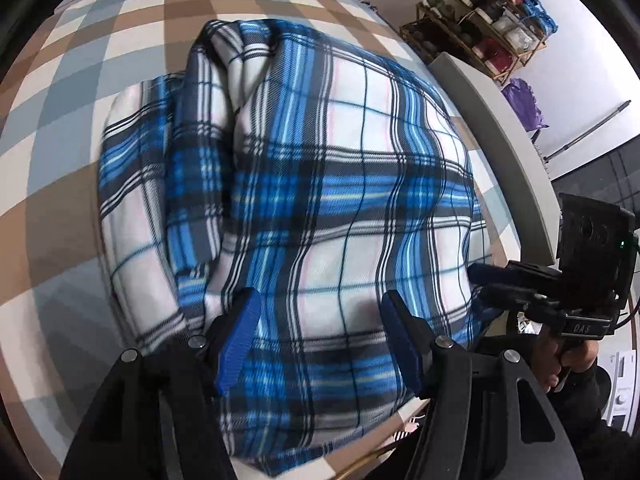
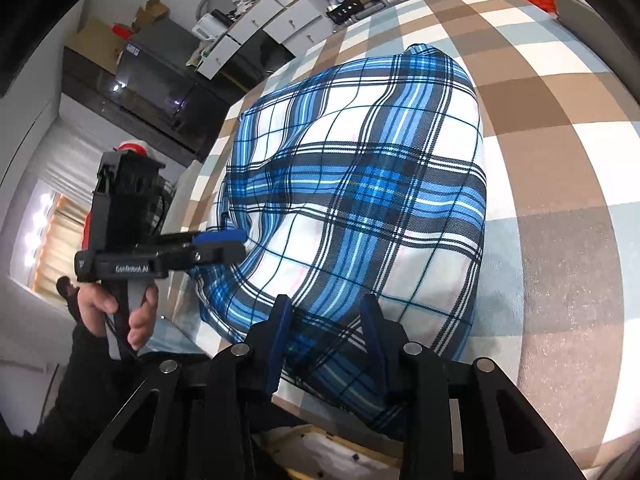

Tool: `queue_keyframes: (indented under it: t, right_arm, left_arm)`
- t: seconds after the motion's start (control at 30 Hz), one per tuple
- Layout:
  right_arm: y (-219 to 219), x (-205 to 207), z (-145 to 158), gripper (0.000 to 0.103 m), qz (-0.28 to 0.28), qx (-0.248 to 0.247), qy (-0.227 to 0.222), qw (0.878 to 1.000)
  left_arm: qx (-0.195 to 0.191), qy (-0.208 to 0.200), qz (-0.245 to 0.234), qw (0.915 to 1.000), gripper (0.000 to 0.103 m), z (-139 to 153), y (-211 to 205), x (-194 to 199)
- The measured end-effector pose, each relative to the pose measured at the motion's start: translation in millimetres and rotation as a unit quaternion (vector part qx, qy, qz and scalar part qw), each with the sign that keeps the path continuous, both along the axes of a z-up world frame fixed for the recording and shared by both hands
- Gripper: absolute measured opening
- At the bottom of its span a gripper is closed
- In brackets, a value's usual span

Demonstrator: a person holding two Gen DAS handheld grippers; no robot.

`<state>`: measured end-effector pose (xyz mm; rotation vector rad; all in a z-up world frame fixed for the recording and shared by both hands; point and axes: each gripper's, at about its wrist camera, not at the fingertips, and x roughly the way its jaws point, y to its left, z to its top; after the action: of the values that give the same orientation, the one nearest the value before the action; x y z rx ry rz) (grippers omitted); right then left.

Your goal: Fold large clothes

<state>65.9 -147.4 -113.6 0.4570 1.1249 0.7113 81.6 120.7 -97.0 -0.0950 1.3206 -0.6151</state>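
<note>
Already half folded, the blue plaid garment lies mid-frame on the checked bedspread. My left gripper, low in the left wrist view, stands with pads apart over the near hem, nothing pinched. My right gripper, at the bottom of its own view, looks pressed on a fold of the same hem. Lifting on one grip alone could drag the layers askew, and the slack fabric could slip free.

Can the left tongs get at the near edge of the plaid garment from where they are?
Probably yes. The left tongs hang right over the plaid garment near its front edge, jaws apart, nothing between them and the cloth. The right tongs sit off to the side.
</note>
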Motion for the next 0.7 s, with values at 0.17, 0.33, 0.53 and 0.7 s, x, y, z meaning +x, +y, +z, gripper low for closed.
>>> queue_keyframes:
  t: [0.17, 0.33, 0.53, 0.7]
  right_arm:
    - [-25.2, 2.3, 7.2, 0.057, -0.045, 0.050, 0.004, 0.998]
    - [-63.7, 5.5, 26.2, 0.098, -0.143, 0.069, -0.042, 0.986]
    - [-66.4, 30.1, 13.0, 0.098, -0.120, 0.020, 0.003, 0.993]
    - [-60.6, 43.4, -2.3, 0.098, -0.102, -0.005, 0.038, 0.994]
  left_arm:
    - [-0.025, -0.034, 0.067, 0.9968, 0.069, 40.5, 38.7, -0.2]
    - [-0.050, -0.004, 0.162, 0.9855, 0.090, 32.5, 90.3, 15.5]
    - [-0.122, 0.083, 0.171, 0.9741, 0.098, -5.7, 109.1, 28.0]
    - [-0.161, 0.123, 0.129, 0.9707, 0.102, -7.2, 94.1, 33.5]
